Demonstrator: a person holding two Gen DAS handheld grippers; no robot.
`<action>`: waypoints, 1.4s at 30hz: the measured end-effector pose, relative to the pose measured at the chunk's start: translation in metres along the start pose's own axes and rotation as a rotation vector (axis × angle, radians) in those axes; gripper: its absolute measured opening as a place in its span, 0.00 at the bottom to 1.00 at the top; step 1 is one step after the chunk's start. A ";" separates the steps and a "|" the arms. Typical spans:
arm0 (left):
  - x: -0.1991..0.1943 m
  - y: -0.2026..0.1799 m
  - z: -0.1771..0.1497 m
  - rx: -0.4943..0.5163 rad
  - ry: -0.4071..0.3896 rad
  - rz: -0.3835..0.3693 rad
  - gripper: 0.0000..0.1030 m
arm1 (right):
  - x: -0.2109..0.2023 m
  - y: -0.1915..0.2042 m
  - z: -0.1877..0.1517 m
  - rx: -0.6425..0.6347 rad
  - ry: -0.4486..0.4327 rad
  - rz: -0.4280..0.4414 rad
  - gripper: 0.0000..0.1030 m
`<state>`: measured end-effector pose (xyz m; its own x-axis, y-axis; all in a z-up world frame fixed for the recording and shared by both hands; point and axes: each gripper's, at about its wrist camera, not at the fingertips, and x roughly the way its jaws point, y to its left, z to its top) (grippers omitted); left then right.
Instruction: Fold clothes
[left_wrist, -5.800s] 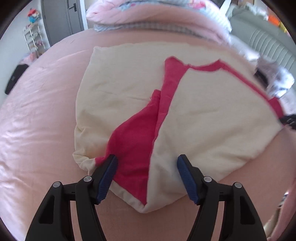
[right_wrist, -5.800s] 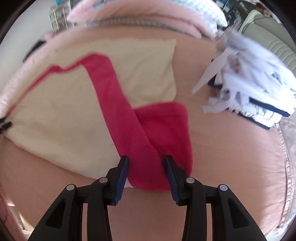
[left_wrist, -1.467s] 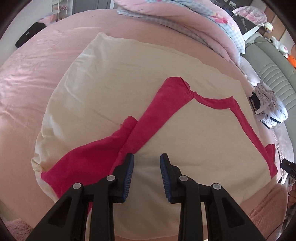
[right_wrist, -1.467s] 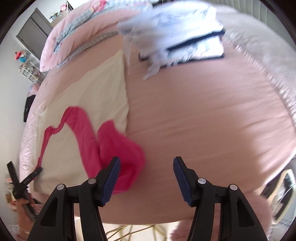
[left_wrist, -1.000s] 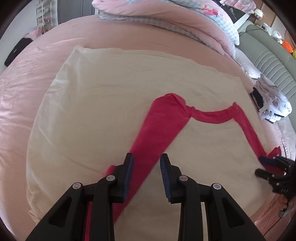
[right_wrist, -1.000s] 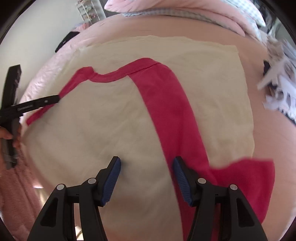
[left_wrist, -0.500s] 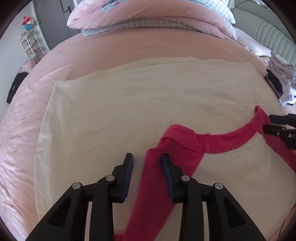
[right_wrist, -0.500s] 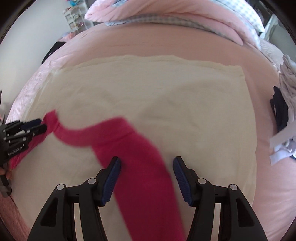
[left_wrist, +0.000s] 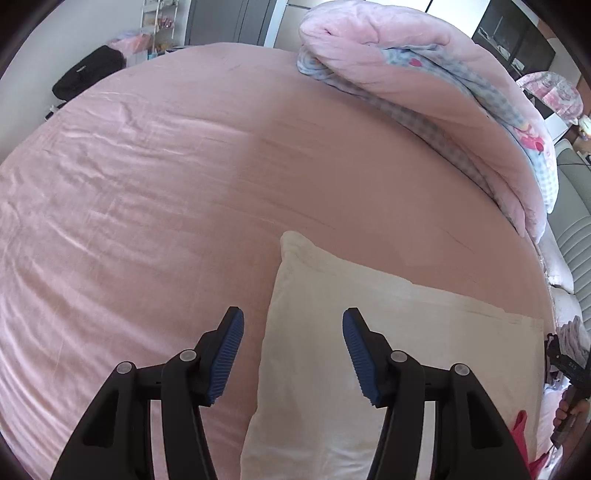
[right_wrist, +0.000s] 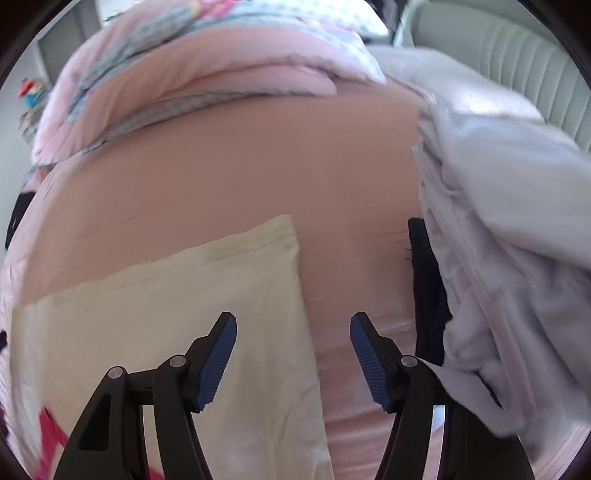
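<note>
L gripper (left_wrist: 291, 350) spread wide, nothing betw. its blue pads, hovering over the far-left corner area of the cream shirt (left_wrist: 369, 350). Shirt's left edge runs fwd betw. the two fingers; its corner sits just ahead of the tips, slightly right of centre. Pink bedsheet (left_wrist: 147, 203) fills everything left of and ahead of the tool. Rolled pink quilt (left_wrist: 424, 81) w/ checked lining lies far ahead-right. Bit of red trim (left_wrist: 519, 432) shows low at right, near the other tool, a hand (left_wrist: 567, 408) around its handle.

R gripper (right_wrist: 291, 354) also spread, empty. Shirt (right_wrist: 166, 332) lies under and left of its left finger; shirt's right edge passes betw. the fingers, far corner ahead-left of the tips. Bare sheet under the right finger. Pile of pale clothes (right_wrist: 498, 240) w/ a dark garment (right_wrist: 424, 295) beneath is just right of the tool, blurred. Red trim (right_wrist: 48, 432) at lower left edge.
</note>
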<state>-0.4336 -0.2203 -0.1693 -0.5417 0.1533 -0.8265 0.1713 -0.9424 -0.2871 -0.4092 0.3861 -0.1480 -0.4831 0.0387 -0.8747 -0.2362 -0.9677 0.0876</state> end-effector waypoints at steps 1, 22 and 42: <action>0.007 -0.003 0.002 0.007 0.017 -0.013 0.51 | 0.006 0.000 0.004 0.009 0.014 -0.010 0.62; 0.013 -0.050 0.015 0.190 -0.055 -0.098 0.05 | 0.027 0.024 0.048 -0.113 -0.026 0.167 0.05; -0.193 -0.004 -0.167 0.197 -0.091 -0.189 0.05 | -0.197 -0.059 -0.150 -0.162 -0.069 0.480 0.05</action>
<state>-0.1924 -0.1961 -0.0893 -0.6218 0.3127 -0.7181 -0.0978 -0.9407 -0.3249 -0.1740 0.3981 -0.0520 -0.5607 -0.4090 -0.7200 0.1572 -0.9062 0.3925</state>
